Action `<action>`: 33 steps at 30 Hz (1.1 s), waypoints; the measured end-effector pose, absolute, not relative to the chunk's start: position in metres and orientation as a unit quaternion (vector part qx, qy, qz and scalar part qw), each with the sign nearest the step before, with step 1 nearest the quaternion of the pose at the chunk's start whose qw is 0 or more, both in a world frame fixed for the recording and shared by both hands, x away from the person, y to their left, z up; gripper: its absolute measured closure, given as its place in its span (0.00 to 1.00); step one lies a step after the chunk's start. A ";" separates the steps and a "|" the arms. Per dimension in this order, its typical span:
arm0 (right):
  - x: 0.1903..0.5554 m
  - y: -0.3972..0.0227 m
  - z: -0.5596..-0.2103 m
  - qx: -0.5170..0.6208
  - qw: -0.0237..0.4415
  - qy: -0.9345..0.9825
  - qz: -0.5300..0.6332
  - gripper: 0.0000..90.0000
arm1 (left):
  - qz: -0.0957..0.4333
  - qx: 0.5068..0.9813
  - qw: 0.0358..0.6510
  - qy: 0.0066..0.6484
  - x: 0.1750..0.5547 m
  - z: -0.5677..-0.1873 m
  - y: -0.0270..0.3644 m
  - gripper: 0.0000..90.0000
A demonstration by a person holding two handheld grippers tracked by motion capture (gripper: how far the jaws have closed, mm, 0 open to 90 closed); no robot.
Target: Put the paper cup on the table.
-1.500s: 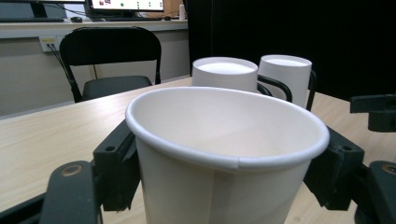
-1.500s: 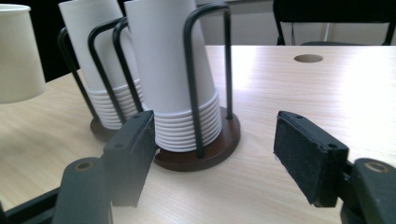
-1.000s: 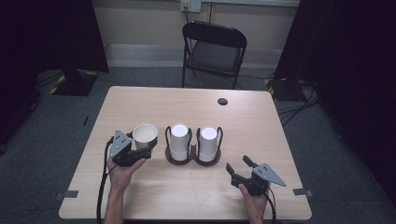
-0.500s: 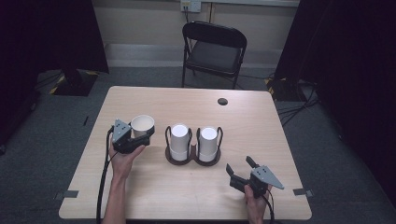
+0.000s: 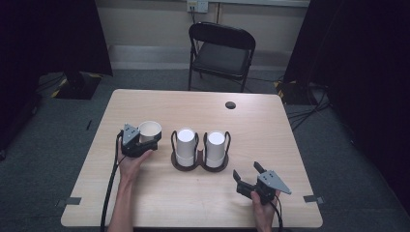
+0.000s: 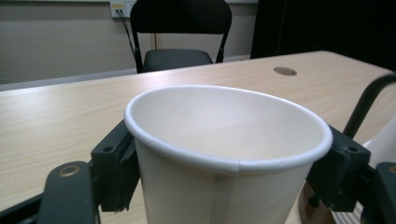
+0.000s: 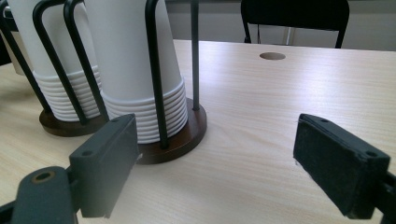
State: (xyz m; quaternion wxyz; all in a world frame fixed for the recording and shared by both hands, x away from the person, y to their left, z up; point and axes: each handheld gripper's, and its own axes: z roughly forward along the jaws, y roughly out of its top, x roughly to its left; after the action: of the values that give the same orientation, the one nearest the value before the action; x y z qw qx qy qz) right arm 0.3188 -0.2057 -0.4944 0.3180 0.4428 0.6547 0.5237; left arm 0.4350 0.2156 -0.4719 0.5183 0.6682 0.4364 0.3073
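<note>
While I look down from the high view, my left gripper (image 5: 145,140) sits on the left half of the table (image 5: 159,203) with a paper cup (image 5: 150,130) standing upright and mouth up between its jaws. That cup is just left of the cup holder (image 5: 200,164), a dark two-ring stand carrying two stacks of upturned white cups (image 5: 186,145). My right gripper (image 5: 246,173) rests near the table's front right corner, well apart from the holder, its jaws spread with bare wood between them. A black folding chair (image 5: 220,53) stands beyond the far edge, and a small round hole (image 5: 230,105) shows in the tabletop near it.

From the left gripper view, the paper cup (image 6: 224,154) takes up the middle, its rolled rim level and its inside bare. One black pad (image 6: 114,170) stands at each side of the wall just under the rim; the jaws have just been opening with the cup between them, and I cannot tell whether the pads still press on it.

From the right gripper view, the two pads (image 7: 341,163) stand wide apart over bare table. The holder's wooden base (image 7: 187,135) and wire loops lie just ahead to the left, with the nested cup stacks (image 7: 135,65) inside them.
</note>
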 end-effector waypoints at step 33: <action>0.322 -0.206 -0.494 0.439 0.302 0.666 0.522 0.16 | 0.294 0.685 0.481 0.462 0.437 -0.490 0.223 0.17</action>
State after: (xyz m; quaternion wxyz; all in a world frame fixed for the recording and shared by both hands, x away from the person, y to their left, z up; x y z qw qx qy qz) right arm 0.3218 -0.2058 -0.4941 0.3021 0.4389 0.6663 0.5216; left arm 0.4372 0.2232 -0.4901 0.4807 0.6851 0.4617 0.2939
